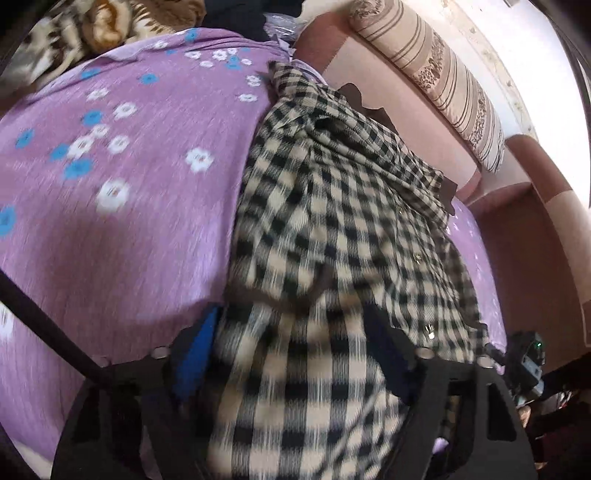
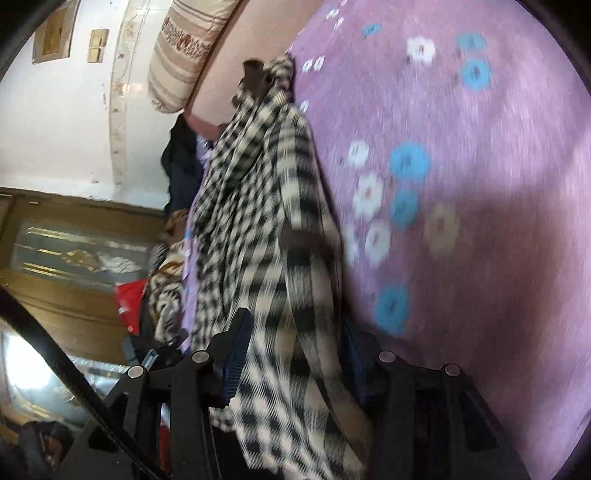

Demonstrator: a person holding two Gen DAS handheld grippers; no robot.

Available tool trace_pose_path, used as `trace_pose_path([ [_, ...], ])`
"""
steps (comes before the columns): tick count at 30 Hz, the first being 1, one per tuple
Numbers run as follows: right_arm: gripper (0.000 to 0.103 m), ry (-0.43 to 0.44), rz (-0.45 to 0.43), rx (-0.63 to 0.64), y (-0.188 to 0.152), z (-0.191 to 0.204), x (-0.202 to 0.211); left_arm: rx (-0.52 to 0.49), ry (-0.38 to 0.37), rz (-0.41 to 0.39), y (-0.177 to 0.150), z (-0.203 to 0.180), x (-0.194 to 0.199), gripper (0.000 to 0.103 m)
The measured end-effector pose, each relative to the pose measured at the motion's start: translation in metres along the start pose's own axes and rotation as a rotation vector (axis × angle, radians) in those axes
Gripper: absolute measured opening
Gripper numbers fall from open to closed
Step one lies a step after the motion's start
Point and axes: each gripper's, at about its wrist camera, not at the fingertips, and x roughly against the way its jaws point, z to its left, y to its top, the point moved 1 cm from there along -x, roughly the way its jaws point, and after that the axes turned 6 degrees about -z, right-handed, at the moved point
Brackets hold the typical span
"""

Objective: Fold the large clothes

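Note:
A large black-and-cream checked shirt (image 1: 343, 221) with dark brown trim lies stretched along the right side of a bed with a purple flowered sheet (image 1: 129, 192). My left gripper (image 1: 291, 354) is shut on the shirt's near edge, the cloth bunched between its blue-padded fingers (image 1: 195, 354). In the right wrist view the same shirt (image 2: 258, 206) hangs lifted off the sheet (image 2: 480, 184). My right gripper (image 2: 295, 354) is shut on its lower edge, with folds falling over the jaws. The right gripper also shows in the left wrist view (image 1: 528, 362) at the far right.
A pink headboard (image 1: 406, 122) with a striped bolster pillow (image 1: 443, 74) runs beside the shirt. A brown patterned blanket (image 1: 92, 29) and dark clothes (image 1: 251, 18) lie at the bed's far end. A wooden wardrobe (image 2: 74, 251) and a red item (image 2: 129, 299) stand beyond the bed.

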Motion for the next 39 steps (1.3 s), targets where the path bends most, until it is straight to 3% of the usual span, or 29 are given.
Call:
trace_pose_path([
  [2, 0.051, 0.006, 0.007, 0.008, -0.009, 0.004, 0.001, 0.034, -0.013, 0.004, -0.01, 0.006, 0.012, 0.062],
  [8, 0.051, 0.013, 0.033, 0.021, -0.038, 0.01, 0.001, 0.093, -0.03, -0.009, -0.042, 0.016, 0.031, 0.063],
  [13, 0.051, 0.027, 0.08, 0.045, -0.061, 0.014, -0.005, 0.01, -0.014, -0.023, -0.054, -0.002, 0.031, 0.08],
  [17, 0.047, -0.034, 0.066, 0.116, -0.069, 0.027, -0.014, -0.062, 0.028, -0.026, -0.068, -0.02, 0.028, 0.081],
  [18, 0.034, -0.064, 0.054, 0.124, -0.069, 0.029, -0.016, -0.083, 0.054, -0.027, -0.071, -0.025, 0.028, 0.073],
  [19, 0.023, -0.095, 0.046, 0.127, -0.069, 0.028, -0.017, -0.099, 0.081, -0.026, -0.072, -0.027, 0.029, 0.046],
  [21, 0.015, -0.116, 0.031, 0.118, -0.071, 0.026, -0.017, -0.126, 0.154, -0.023, -0.073, -0.028, 0.031, 0.012],
  [25, 0.009, -0.149, -0.005, 0.162, -0.074, 0.036, -0.006, -0.051, 0.095, -0.027, -0.067, -0.019, 0.049, 0.009],
  [29, 0.007, -0.124, -0.021, 0.197, -0.078, 0.05, 0.018, -0.052, 0.071, -0.049, -0.072, -0.025, 0.073, 0.008],
  [34, 0.007, -0.101, 0.016, 0.301, -0.104, 0.07, 0.043, -0.055, 0.036, -0.038, -0.091, -0.024, 0.105, 0.008],
  [39, 0.007, -0.132, 0.061, 0.326, -0.118, 0.065, 0.044, -0.033, 0.029, -0.029, -0.106, -0.016, 0.118, 0.008],
])
